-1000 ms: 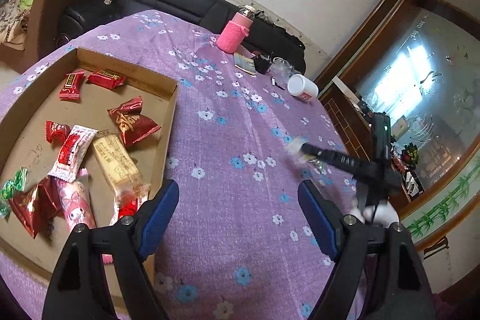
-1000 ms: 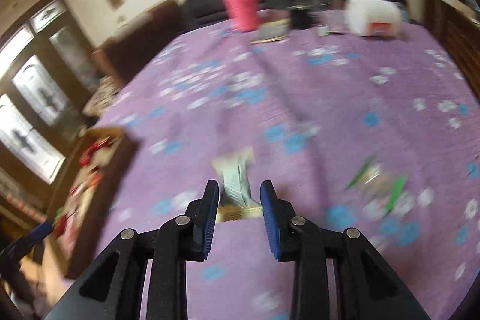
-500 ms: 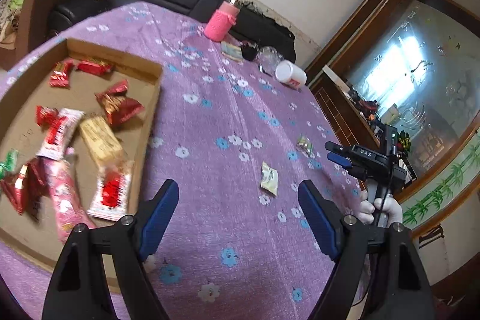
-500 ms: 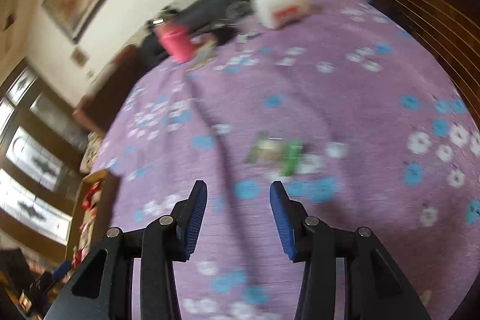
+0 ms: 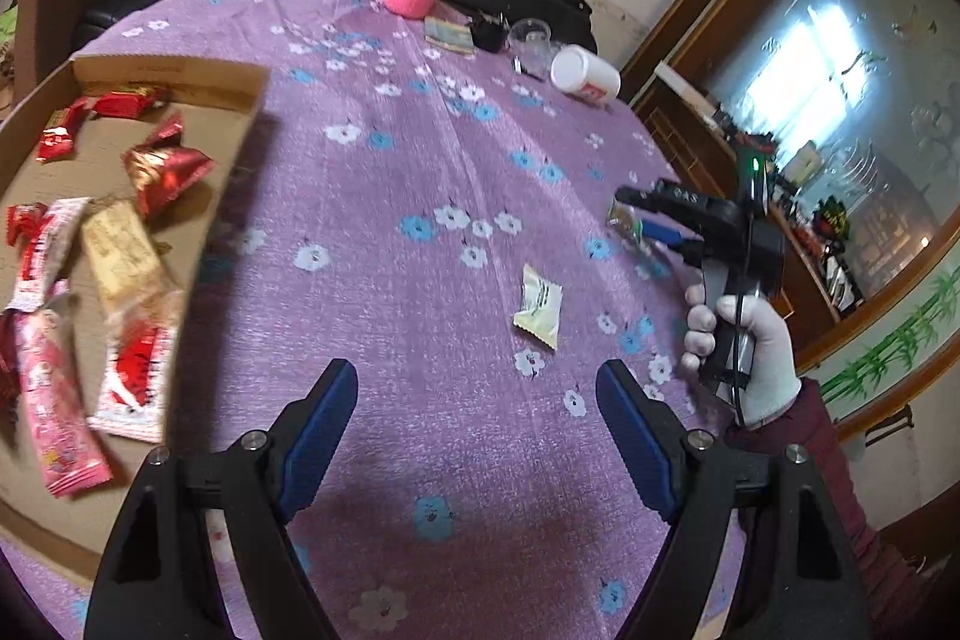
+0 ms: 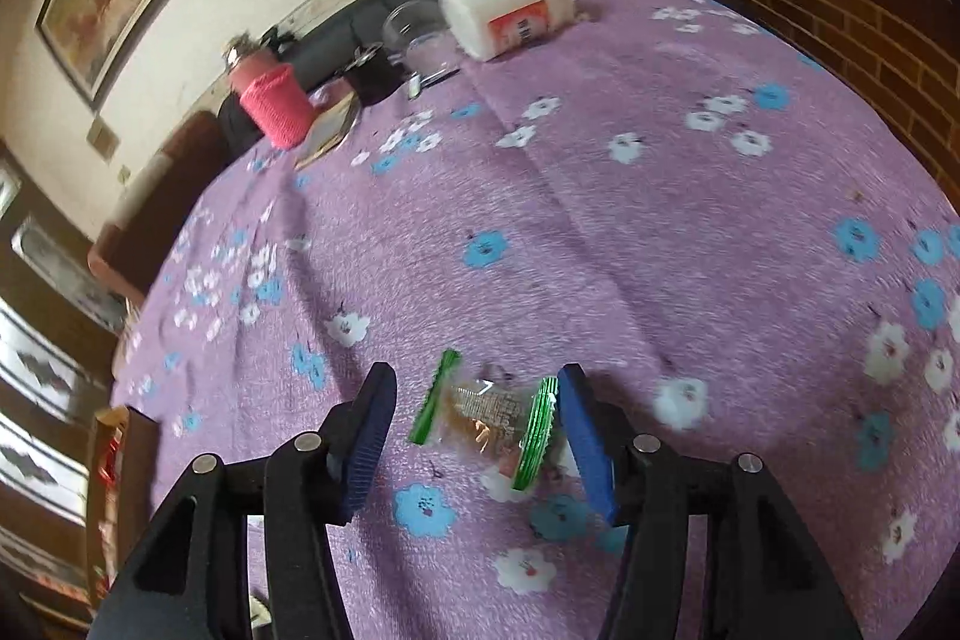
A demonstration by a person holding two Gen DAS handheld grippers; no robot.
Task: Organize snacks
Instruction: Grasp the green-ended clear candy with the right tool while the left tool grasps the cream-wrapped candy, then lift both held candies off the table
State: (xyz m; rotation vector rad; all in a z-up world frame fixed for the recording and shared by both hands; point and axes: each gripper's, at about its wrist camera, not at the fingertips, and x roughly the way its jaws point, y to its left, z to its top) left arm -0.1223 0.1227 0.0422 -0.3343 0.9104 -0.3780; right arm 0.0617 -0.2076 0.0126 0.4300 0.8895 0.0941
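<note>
A crinkly clear snack packet (image 6: pixel 489 415) with green ribbed ends lies on the purple flowered tablecloth (image 6: pixel 630 196), between the blue ribbed pads of the right gripper (image 6: pixel 477 427); its jaws are opening and the left pad stands clear of the packet. A white-gloved hand (image 5: pixel 747 340) holds that gripper tilted downward. The left gripper (image 5: pixel 477 424) hangs spread wide and empty near a flat pale sachet (image 5: pixel 539 305), beside the shallow cardboard box (image 5: pixel 174 70) of foil sweets.
</note>
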